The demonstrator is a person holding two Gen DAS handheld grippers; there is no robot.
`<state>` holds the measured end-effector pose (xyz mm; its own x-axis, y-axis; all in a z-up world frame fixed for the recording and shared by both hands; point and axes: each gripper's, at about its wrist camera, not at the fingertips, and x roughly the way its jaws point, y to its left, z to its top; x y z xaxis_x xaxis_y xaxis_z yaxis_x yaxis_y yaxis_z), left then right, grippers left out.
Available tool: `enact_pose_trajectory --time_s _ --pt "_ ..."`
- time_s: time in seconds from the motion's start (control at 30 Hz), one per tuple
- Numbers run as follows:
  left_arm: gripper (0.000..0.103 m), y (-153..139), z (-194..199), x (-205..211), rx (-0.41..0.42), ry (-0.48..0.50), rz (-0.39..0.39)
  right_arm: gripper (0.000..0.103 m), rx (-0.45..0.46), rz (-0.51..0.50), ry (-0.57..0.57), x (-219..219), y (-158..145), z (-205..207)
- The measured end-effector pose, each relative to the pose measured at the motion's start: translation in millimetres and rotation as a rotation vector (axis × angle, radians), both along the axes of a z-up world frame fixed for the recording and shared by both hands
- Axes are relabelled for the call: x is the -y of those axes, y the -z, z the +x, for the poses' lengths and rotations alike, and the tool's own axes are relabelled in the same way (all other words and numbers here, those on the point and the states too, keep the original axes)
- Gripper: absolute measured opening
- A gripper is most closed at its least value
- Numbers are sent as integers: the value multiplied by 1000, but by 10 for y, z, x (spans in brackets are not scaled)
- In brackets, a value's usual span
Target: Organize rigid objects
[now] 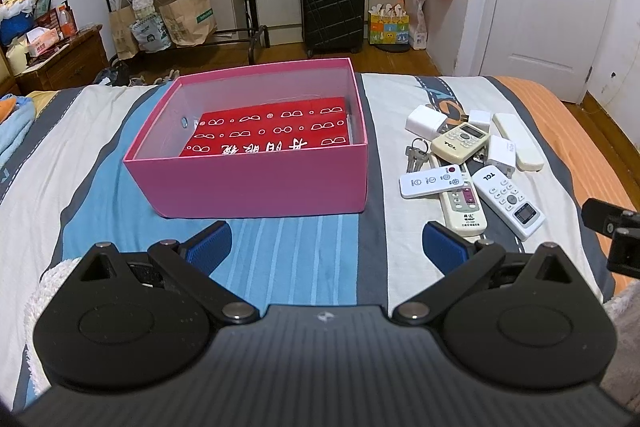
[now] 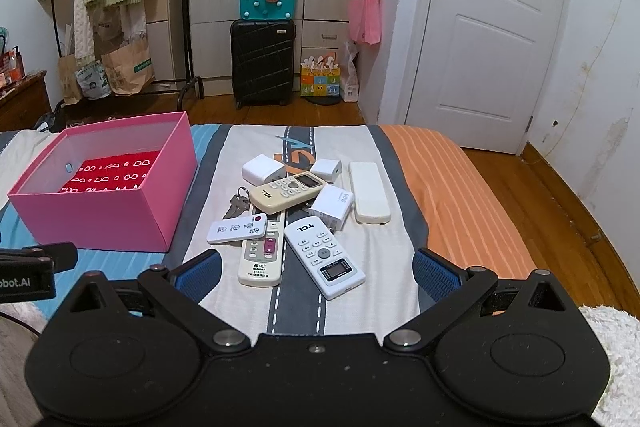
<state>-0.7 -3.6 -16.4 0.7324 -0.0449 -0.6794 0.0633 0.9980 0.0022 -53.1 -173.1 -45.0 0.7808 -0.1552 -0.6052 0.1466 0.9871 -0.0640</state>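
**Remotes, chargers and keys wait beside an open pink box**

The remotes lie in a loose pile on the striped bedspread, none of them yet in the box, so the sorting looks to be at its very start.

Nearest, the right claw hangs just short of the pile with its blue pads spread wide and nothing between them. The left claw is equally wide and empty, and points at the near wall of the pink box.

Just past the right claw lies a white remote with a small screen, and beside it a long cream remote with a short white remote laid across its top. Behind these, a beige remote rests on the heap, a bunch of keys pokes out at its left, and three white chargers sit around it. A plain white bar-shaped piece lies a little apart on the right.

The box stands to the left of the pile, lid off, with a red printed card on its floor.

The white remote with the screen is closest and lies clear of the rest at its near end, so it seems the easiest first pick. The right claw would need to come down across its narrow width, close, lift, and carry it left over the box's rim.
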Motion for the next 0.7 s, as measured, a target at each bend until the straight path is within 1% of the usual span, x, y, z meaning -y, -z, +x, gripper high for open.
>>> enact_pose_trajectory --time_s 0.7 --pt "103 26 -21 10 -6 1 5 103 -11 -10 -7 -13 22 18"
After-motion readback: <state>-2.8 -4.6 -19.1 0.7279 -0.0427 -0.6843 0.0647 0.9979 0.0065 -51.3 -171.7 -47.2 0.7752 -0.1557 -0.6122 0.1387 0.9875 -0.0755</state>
